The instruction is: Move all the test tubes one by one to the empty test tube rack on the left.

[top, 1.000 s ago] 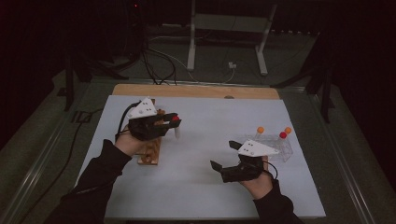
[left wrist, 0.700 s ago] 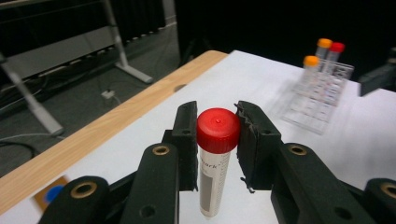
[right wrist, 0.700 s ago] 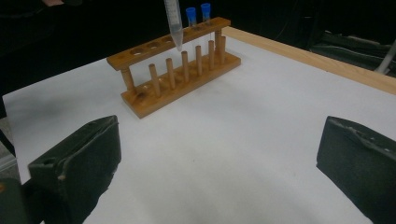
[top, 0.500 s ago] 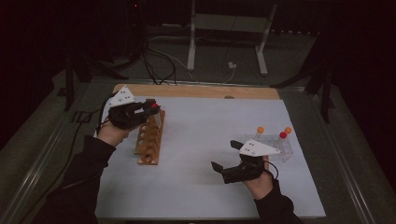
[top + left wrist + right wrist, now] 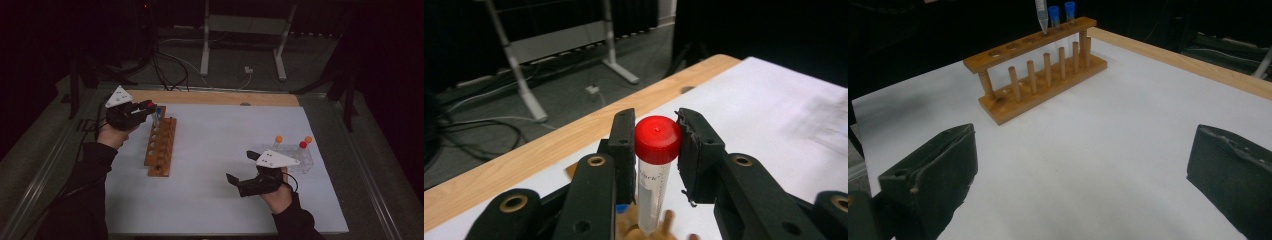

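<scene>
Tube [image 5: 655, 170] with red cap hangs upright, clamped in the left tool [image 5: 655, 150], tip just above the wooden rack [image 5: 161, 146] at the desk's far left; right tool [image 5: 1083, 175] gapes wide, well apart.

A clear plastic tube [image 5: 651, 195] has a red cap; two tubes [image 5: 1060, 14] in the brown wooden rack [image 5: 1038, 70] have blue caps.
</scene>
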`<state>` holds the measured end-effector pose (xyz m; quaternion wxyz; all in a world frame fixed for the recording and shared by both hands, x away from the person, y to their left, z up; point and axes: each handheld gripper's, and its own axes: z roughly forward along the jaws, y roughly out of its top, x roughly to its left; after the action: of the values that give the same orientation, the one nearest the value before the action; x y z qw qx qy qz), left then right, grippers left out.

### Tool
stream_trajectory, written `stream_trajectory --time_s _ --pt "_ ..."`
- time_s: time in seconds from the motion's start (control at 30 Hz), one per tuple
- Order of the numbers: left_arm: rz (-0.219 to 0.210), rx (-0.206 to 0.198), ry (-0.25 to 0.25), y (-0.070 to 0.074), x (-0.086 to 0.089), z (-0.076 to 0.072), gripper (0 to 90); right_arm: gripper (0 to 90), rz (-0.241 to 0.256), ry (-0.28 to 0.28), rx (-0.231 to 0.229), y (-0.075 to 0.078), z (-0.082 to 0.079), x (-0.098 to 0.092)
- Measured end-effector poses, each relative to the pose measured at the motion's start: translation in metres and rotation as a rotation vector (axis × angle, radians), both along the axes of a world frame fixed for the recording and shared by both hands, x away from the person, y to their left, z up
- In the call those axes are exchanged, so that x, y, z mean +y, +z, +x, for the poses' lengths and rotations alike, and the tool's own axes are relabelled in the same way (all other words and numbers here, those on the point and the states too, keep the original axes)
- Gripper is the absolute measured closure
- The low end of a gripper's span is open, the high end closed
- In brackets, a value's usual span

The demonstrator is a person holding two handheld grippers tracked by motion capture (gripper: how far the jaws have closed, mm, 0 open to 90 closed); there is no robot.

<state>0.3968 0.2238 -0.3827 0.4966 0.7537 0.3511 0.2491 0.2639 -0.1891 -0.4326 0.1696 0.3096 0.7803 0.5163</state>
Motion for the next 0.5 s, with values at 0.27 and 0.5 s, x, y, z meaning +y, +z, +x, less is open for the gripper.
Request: stream_trajectory --time_s 0.27,0.5 --pt "0.012 0.034 0.02 -0.019 0.001 0.005 71.6 0.0 0.001 -0.004 -0.002 0.0 0.0 -0.002" --pt "0.024 0.055 0.024 -0.034 -0.001 0.007 71.6 0.0 -0.003 0.001 0.001 -0.001 -0.001 -0.002"
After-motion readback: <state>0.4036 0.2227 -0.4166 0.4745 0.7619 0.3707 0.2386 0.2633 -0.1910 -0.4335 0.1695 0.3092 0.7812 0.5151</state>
